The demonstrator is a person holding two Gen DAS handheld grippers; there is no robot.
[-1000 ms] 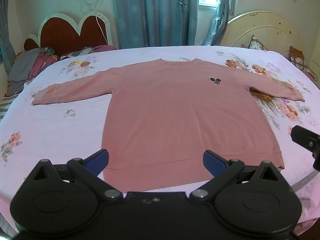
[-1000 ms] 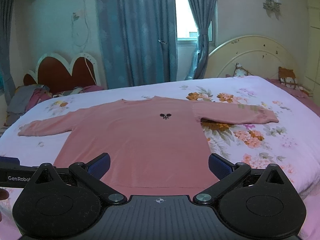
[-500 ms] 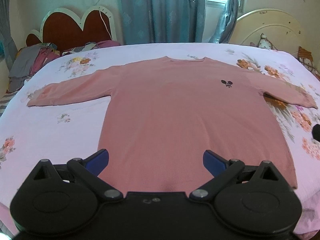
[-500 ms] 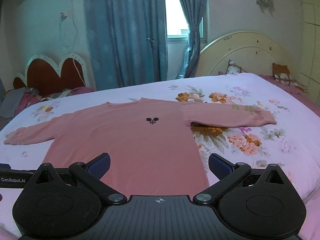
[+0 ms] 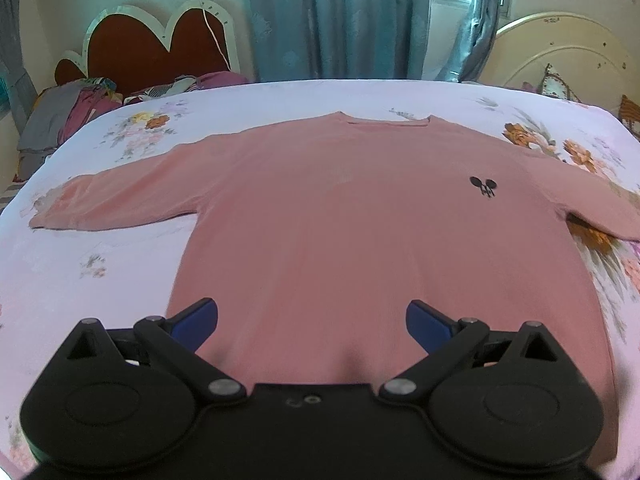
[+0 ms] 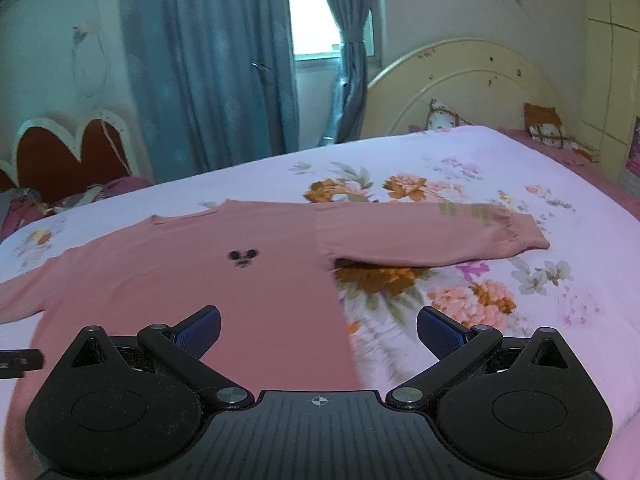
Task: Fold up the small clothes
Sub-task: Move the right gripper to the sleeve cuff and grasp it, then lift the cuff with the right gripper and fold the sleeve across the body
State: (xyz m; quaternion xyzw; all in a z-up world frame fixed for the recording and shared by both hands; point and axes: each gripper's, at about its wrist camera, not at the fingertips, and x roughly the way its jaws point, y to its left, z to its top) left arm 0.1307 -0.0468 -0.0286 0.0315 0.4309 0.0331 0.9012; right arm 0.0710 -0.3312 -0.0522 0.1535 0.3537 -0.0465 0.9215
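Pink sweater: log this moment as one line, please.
stage: pre-fold | pink sweater: flat on bed, sleeves spread | left tool: open, over hem, empty | right tool: open, over sweater's right edge, empty

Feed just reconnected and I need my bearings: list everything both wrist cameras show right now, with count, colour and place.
sweater: one, pink, spread flat on the bed, sleeves out to both sides
logo: one, black, on the sweater's chest
bed: one, pale pink floral sheet, under the sweater
cream headboard: one, cream, at the bed's right end
red headboard: one, red with white trim, far left by the wall
clothes pile: one heap, grey and magenta, below the red headboard
cushions: two, patterned, against the cream headboard
curtains: blue-grey, along the far wall
window: one, bright, between the curtains
left gripper: one, black with blue pads, open over the sweater's hem
right gripper: one, black with blue pads, open near the sweater's right edge
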